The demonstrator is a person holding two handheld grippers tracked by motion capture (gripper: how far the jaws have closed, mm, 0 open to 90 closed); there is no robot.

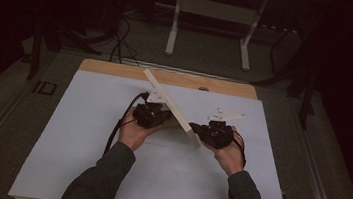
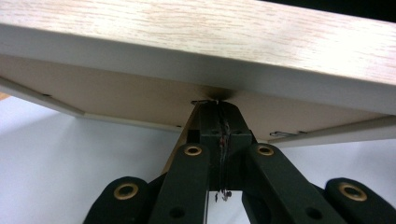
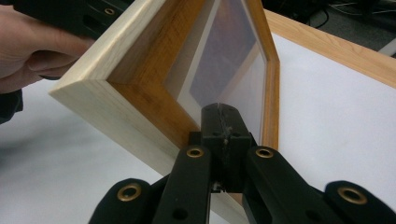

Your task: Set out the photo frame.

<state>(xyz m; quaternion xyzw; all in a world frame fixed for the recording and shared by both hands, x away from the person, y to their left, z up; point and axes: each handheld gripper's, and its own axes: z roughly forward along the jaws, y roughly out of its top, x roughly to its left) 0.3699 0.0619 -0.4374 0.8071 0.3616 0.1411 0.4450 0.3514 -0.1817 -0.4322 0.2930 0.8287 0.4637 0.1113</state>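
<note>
Two hand-held grippers work one wooden picture frame (image 1: 171, 108) above the middle of the worktop (image 1: 85, 134). Worktop is covered by a white sheet, with bare wood showing along the far edge.

High view: frame is raised off the sheet and tilted, running from far-left to near-right between the two hands. Left hand-held gripper (image 1: 151, 115) is at the frame's left side, about mid-length. Right hand-held gripper (image 1: 215, 133) is at the near-right end. Both forearms in dark sleeves come in from the bottom edge. A cable (image 1: 121, 118) trails back from the left hand-held gripper.

Left gripper view: left hand-held gripper (image 2: 218, 109), jaws drawn together, tips pressed against the brown backing of the frame (image 2: 196, 56), just under its pale outer rail. Whether anything is pinched between them cannot be told.

Right gripper view: right hand-held gripper (image 3: 223, 114), jaws brought together, tips against the glazed front of the frame (image 3: 140, 93), at the inner lip near a corner. Actual grip cannot be told. The person's left hand (image 3: 32, 51) shows behind the frame, upper left.

Floor beyond the worktop is dark; a white stand (image 1: 213, 23) is visible there.
</note>
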